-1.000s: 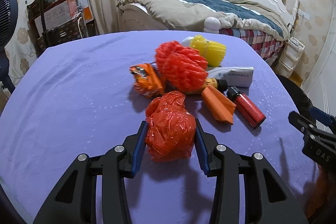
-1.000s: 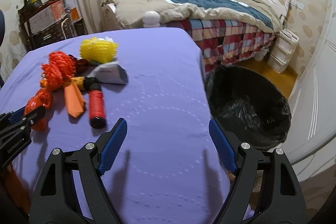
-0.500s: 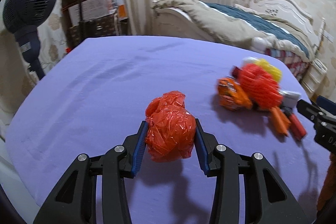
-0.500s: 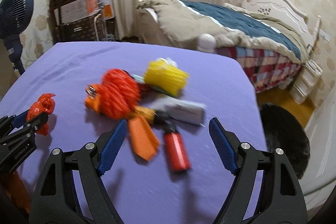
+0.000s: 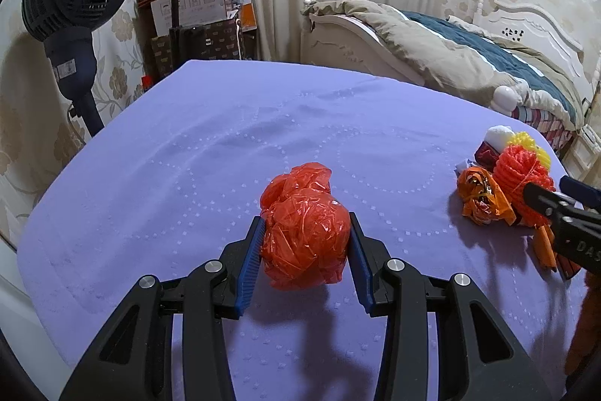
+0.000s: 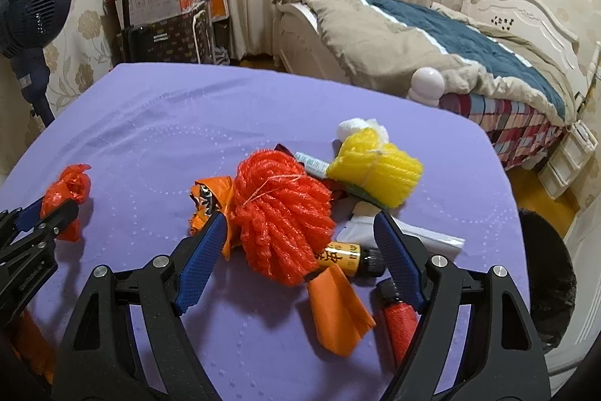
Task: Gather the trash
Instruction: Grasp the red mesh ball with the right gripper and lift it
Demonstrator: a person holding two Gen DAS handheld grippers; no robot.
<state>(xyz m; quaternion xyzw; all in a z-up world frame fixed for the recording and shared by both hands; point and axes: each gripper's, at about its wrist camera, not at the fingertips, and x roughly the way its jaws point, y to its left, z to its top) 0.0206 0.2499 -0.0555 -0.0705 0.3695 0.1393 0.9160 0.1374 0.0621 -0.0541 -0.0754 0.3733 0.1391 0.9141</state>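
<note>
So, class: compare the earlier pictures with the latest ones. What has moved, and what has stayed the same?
Both views swung left: the bin slid to the right wrist view's edge, the fan came into view. The open right gripper now faces the red mesh ball. Unchanged: the left gripper holds the red plastic wad; the pile is untouched.

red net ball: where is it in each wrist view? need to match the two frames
Left wrist: red net ball at the far right edge, beside the orange wrapper, partly behind the right gripper.
Right wrist: red net ball at centre, between the open fingers of that gripper, not gripped.
Shared landmark: the yellow net ball just behind it in both.
</note>
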